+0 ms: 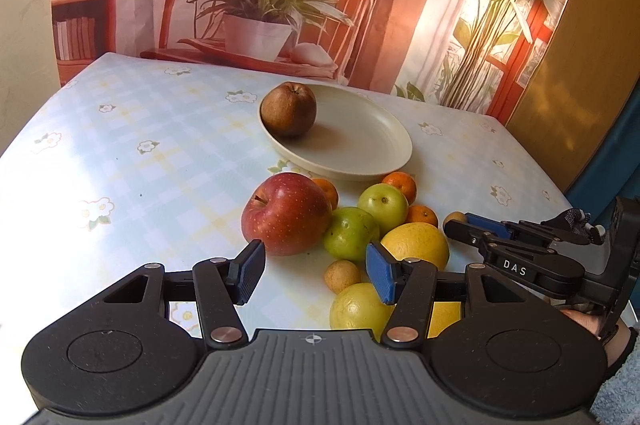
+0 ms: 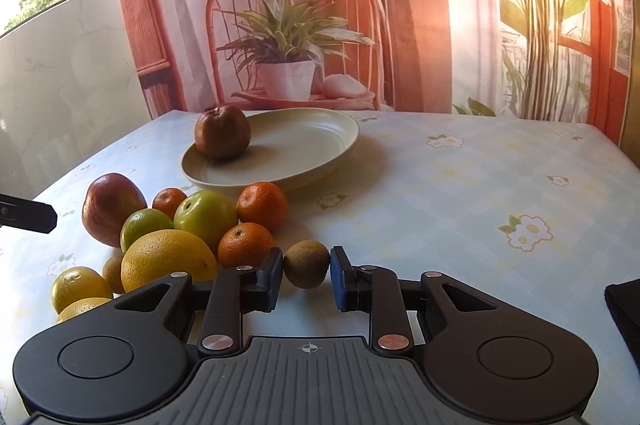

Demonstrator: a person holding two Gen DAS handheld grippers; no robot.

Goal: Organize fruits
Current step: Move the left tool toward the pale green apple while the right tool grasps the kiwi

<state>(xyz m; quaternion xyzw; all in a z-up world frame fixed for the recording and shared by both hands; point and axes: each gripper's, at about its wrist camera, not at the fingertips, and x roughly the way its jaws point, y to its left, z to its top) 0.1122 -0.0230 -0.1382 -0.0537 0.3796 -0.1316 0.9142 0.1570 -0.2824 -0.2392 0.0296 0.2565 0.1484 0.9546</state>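
Jaws wide on my left gripper (image 1: 316, 271) hovered over the fruit pile on the desk (image 1: 132, 161), red apple (image 1: 286, 213) and green fruits just ahead, while a brown pear (image 1: 289, 109) sat on the cream plate (image 1: 360, 149) beyond. From my right wrist, the right gripper (image 2: 306, 275) had its pads touching a small brown fruit (image 2: 306, 264) on both sides, beside the oranges (image 2: 246, 245).

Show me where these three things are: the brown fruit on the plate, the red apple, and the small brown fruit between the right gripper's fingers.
brown fruit on the plate (image 1: 289, 110), left wrist view, middle of its side.
red apple (image 1: 286, 213), left wrist view, front skin.
small brown fruit (image 2: 307, 264), right wrist view, its centre.
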